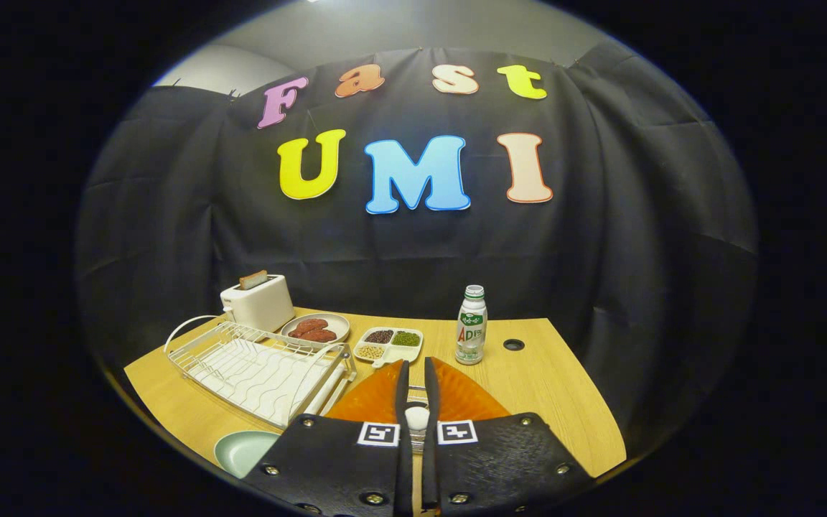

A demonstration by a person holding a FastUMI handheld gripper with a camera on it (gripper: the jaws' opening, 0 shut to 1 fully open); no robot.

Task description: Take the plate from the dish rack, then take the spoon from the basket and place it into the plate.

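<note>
My gripper (416, 363) hangs over the orange ribbed basket (467, 396), its two fingers drawn close together. A small white-and-metal piece, which looks like the spoon (417, 418), is pinched between them near their base; most of it is hidden by the fingers. The pale green plate (243, 451) lies flat on the table, left of the fingers and just in front of the white wire dish rack (263, 368). The rack holds nothing.
Behind the rack stand a white toaster (258, 301) with a slice in it and a dish of reddish-brown food (315, 329). A divided tray of beans (389, 343) and a small bottle (471, 325) sit beyond the basket. The wooden table (550, 388) has a cable hole (513, 345).
</note>
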